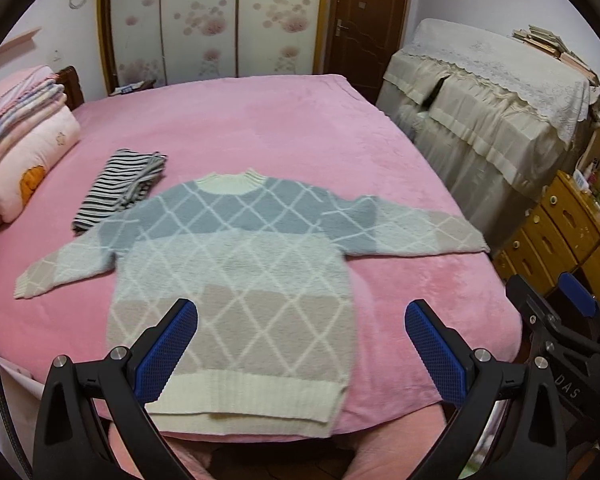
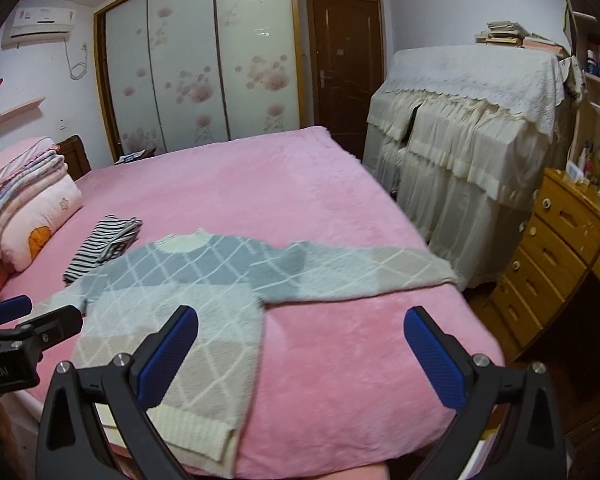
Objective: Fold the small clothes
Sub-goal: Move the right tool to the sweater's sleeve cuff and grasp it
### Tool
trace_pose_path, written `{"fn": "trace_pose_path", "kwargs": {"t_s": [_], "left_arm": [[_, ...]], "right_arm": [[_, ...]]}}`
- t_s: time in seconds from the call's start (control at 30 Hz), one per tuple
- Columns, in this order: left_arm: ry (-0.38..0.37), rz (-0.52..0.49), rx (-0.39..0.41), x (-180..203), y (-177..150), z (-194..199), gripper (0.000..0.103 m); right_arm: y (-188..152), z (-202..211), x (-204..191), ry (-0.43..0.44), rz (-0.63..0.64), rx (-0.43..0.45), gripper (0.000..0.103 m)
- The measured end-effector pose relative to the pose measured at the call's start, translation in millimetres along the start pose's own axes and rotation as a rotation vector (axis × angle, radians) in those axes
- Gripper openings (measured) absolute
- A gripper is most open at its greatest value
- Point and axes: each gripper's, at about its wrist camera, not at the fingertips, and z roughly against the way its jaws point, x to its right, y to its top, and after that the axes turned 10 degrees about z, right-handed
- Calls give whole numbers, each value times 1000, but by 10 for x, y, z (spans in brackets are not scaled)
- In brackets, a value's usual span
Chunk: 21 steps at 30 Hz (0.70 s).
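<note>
A small knit sweater (image 1: 236, 272) in blue, pale mint and beige bands with a white diamond pattern lies flat on the pink bed (image 1: 260, 128), sleeves spread, hem toward me. It also shows in the right wrist view (image 2: 188, 288). My left gripper (image 1: 300, 320) is open and empty, hovering above the sweater's lower half. My right gripper (image 2: 300, 328) is open and empty, above the bed just right of the sweater's body. The right gripper also shows at the right edge of the left wrist view (image 1: 560, 304). The left gripper shows at the left edge of the right wrist view (image 2: 20, 320).
A folded black-and-white striped garment (image 1: 120, 188) lies left of the sweater's collar. Folded quilts and a pillow (image 1: 24, 152) sit at the bed's left. A cloth-covered piece of furniture (image 1: 492, 120) and a wooden dresser (image 2: 552, 256) stand right of the bed.
</note>
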Motion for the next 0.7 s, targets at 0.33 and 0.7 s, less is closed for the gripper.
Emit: {"fn": "trace_pose_path", "kwargs": {"t_s": [0.33, 0.7], "left_arm": [[-42, 15, -20, 423, 111, -323, 103], [-104, 80, 96, 755, 439, -696, 103]], "right_arm": [[-40, -33, 731, -72, -42, 14, 103], [-226, -417, 1847, -131, -231, 10, 103]]}}
